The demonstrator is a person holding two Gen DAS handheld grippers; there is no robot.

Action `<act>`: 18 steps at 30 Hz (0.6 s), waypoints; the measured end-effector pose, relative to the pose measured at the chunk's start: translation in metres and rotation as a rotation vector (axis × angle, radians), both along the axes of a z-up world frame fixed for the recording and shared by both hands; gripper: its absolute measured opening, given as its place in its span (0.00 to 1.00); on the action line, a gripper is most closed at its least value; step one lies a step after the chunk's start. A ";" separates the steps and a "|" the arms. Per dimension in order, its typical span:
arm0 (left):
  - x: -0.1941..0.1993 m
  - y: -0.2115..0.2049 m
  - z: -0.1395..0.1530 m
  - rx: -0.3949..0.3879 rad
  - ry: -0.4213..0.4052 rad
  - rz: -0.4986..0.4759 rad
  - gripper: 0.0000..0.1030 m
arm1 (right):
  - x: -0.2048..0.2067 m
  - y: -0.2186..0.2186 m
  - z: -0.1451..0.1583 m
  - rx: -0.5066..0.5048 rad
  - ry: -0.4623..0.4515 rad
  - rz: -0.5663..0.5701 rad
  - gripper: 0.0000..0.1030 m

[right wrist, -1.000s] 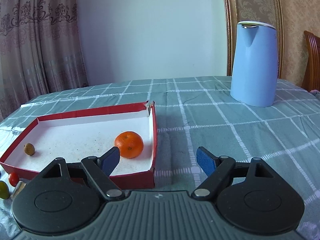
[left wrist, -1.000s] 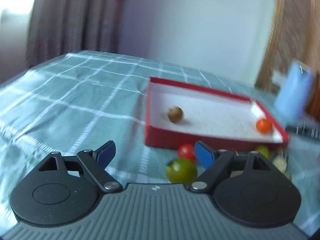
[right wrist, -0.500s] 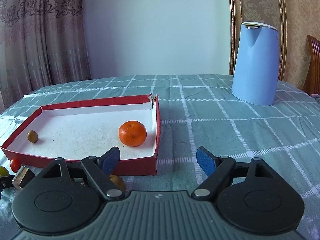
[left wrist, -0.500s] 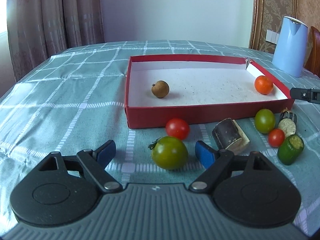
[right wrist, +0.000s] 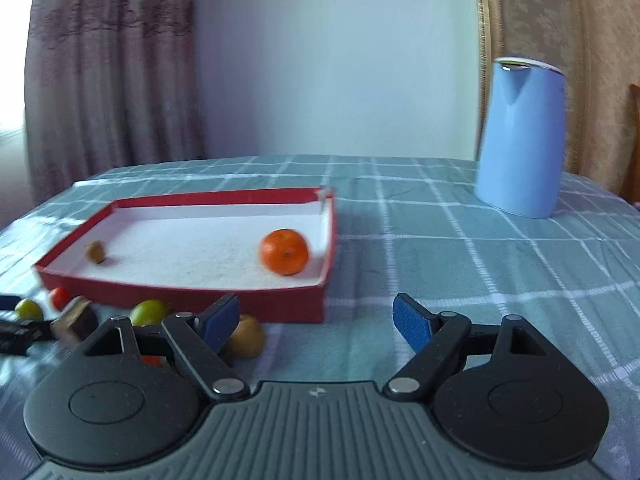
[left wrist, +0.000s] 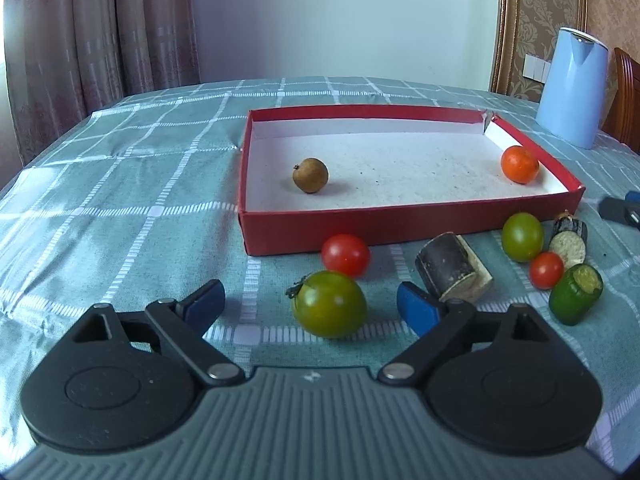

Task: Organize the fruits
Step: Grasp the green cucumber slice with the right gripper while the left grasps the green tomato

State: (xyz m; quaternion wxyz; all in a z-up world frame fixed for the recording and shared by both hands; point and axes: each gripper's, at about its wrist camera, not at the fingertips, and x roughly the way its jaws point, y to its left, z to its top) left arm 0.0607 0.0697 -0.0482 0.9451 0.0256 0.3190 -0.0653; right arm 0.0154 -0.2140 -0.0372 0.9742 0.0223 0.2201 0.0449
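Observation:
A red box (left wrist: 400,228) with a white floor holds a brown longan (left wrist: 310,175) and an orange tangerine (left wrist: 519,164). In front of it lie a large green tomato (left wrist: 329,309), a red tomato (left wrist: 345,255), a dark sugarcane piece (left wrist: 452,270), a smaller green tomato (left wrist: 522,236), a small red tomato (left wrist: 546,269) and a green cucumber piece (left wrist: 575,299). My left gripper (left wrist: 310,304) is open, with the large green tomato between its fingers, untouched. My right gripper (right wrist: 316,318) is open and empty, right of the box's (right wrist: 280,300) front corner; the tangerine (right wrist: 284,251) shows there too.
A blue kettle (right wrist: 520,136) stands at the back right of the checked green tablecloth (left wrist: 120,184). A yellowish-brown fruit (right wrist: 248,336) lies by my right gripper's left finger. A second dark cut piece (left wrist: 568,236) lies right of the smaller green tomato. Curtains hang behind.
My left gripper has closed in on the large green tomato, which now sits between its fingers. My right gripper has drawn back and swung, and more fruit shows at its left.

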 end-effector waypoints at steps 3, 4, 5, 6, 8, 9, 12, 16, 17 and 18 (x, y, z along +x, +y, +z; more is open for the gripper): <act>-0.001 0.002 0.000 -0.004 -0.006 0.007 0.85 | -0.018 0.009 -0.004 0.029 0.008 0.152 0.81; -0.001 0.002 0.001 -0.005 -0.009 0.012 0.83 | -0.025 0.016 -0.007 0.006 0.002 0.189 0.81; -0.002 0.002 0.001 -0.008 -0.012 0.015 0.79 | -0.030 0.024 -0.009 -0.030 -0.007 0.218 0.81; -0.002 0.003 0.002 -0.010 -0.017 0.021 0.71 | -0.035 0.033 -0.010 -0.067 -0.016 0.243 0.81; -0.004 0.005 0.002 -0.020 -0.025 0.030 0.63 | -0.041 0.047 -0.010 -0.123 -0.038 0.263 0.81; -0.004 0.006 0.003 -0.025 -0.027 0.035 0.62 | -0.041 0.053 -0.011 -0.144 -0.034 0.270 0.81; -0.005 0.008 0.004 -0.047 -0.038 0.018 0.47 | -0.036 0.066 -0.015 -0.170 0.016 0.298 0.65; -0.005 0.006 0.004 -0.045 -0.036 0.000 0.45 | -0.035 0.067 -0.016 -0.162 0.028 0.301 0.62; -0.005 0.005 0.004 -0.044 -0.035 -0.001 0.45 | -0.034 0.066 -0.017 -0.153 0.038 0.295 0.62; -0.005 0.005 0.003 -0.043 -0.033 -0.004 0.46 | -0.031 0.065 -0.017 -0.140 0.052 0.294 0.62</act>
